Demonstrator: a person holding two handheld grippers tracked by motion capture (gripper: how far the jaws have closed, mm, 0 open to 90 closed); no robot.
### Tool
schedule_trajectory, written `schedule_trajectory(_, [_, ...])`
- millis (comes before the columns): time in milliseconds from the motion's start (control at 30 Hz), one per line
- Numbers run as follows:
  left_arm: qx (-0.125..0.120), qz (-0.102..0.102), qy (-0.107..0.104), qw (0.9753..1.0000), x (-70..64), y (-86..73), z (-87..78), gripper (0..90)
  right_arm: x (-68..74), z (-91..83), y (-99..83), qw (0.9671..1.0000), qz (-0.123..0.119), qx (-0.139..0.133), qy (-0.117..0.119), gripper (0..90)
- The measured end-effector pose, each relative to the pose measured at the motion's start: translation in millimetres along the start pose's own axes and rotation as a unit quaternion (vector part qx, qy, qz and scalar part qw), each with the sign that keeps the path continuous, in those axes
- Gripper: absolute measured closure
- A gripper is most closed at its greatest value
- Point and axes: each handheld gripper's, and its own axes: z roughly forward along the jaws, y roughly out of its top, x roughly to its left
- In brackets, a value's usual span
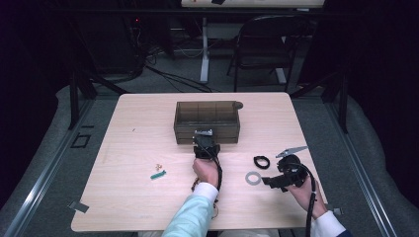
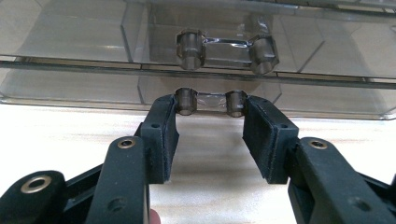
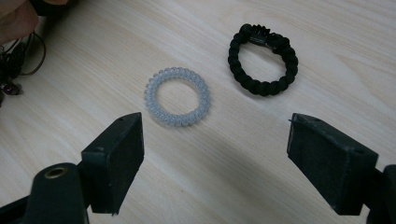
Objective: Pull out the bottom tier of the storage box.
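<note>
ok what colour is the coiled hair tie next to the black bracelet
Pale, translucent bluish-grey; the coiled hair tie shows best in the right gripper view.

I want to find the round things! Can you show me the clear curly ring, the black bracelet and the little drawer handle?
clear curly ring (image 3: 177, 97), right gripper view, on its left coil.
black bracelet (image 3: 263, 59), right gripper view, on its braided band.
drawer handle (image 2: 211, 101), left gripper view, on its bar between the two posts.
</note>
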Motion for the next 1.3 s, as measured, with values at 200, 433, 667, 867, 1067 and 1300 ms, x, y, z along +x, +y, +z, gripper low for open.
schedule_trajectory(200, [0.001, -0.002, -0.004, 1.0, 0.8, -0.4, -0.8, 54.9, 0.3, 0.2, 0.0, 1.0, 0.001, -0.002, -0.002, 18.6])
schedule_trajectory(433, [0.001, -0.003, -0.006, 1.0, 1.4, -1.6, -2.1, 54.9, 0.8, 0.5, -0.6, 0.9999, 0.009, -0.01, -0.003, 18.4])
schedule_trajectory(667, [0.001, 0.001, -0.006, 1.0, 1.9, -3.3, -3.9, 55.0, 0.0, -0.3, 0.1, 1.0, 0.002, -0.002, -0.002, 18.4])
schedule_trajectory(867, [0.002, 0.001, -0.006, 1.0, 1.9, -4.9, -5.8, 55.0, 0.0, -0.2, 0.1, 1.0, 0.002, -0.002, -0.002, 18.3])
schedule_trajectory(1067, [0.002, 0.004, -0.007, 1.0, 2.2, -6.5, -7.4, 54.9, -0.2, -0.2, 0.0, 1.0, 0.002, -0.001, -0.002, 18.3])
schedule_trajectory(1300, [0.001, 0.001, -0.005, 1.0, 1.5, -8.4, -9.0, 55.0, 0.1, 0.3, 0.1, 1.0, 0.002, -0.001, -0.001, 18.3])
